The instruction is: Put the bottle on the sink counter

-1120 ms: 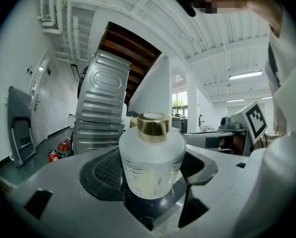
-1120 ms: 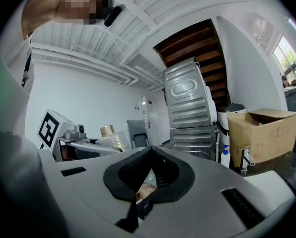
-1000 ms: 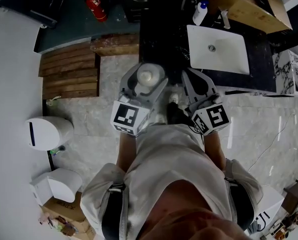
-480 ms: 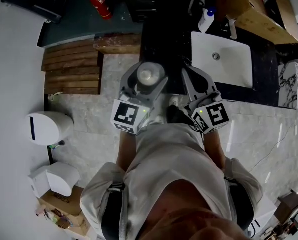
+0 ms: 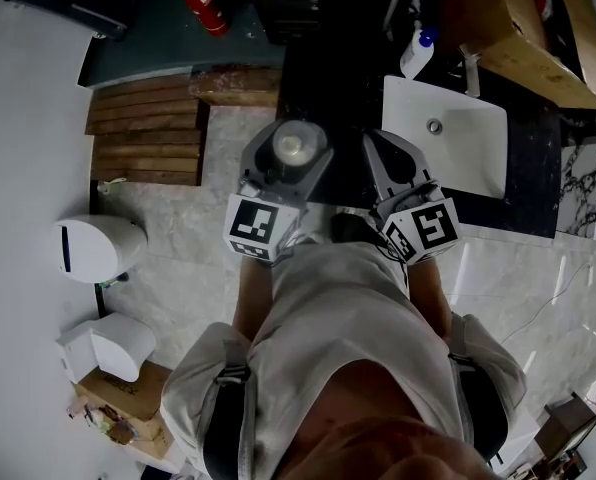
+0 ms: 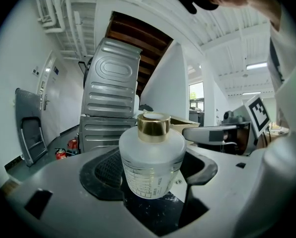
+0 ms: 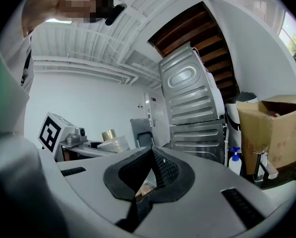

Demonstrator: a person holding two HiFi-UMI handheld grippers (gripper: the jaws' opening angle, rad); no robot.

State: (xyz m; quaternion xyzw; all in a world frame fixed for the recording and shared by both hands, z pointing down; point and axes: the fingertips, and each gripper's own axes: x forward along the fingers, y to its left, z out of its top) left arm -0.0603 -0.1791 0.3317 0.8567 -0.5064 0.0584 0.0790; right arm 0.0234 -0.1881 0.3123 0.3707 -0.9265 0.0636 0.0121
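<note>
A frosted round bottle (image 5: 290, 148) with a gold cap stands upright between the jaws of my left gripper (image 5: 286, 156), which is shut on it; the left gripper view shows the bottle (image 6: 152, 157) held at its body. It hangs over the near left edge of the black sink counter (image 5: 323, 88). My right gripper (image 5: 394, 160) is beside it to the right, shut with nothing between its pads (image 7: 160, 170). The white sink basin (image 5: 448, 143) lies just right of both grippers.
A soap bottle with a blue cap (image 5: 416, 56) and a cardboard box (image 5: 508, 28) stand behind the basin. Wooden steps (image 5: 143, 133) and a red fire extinguisher (image 5: 206, 8) are to the left. White bins (image 5: 98, 248) sit on the floor at left. A ribbed metal appliance (image 7: 192, 108) rises ahead.
Both grippers have edged slightly forward toward the counter, the bottle still held in the left one. The head view has drifted a little.
</note>
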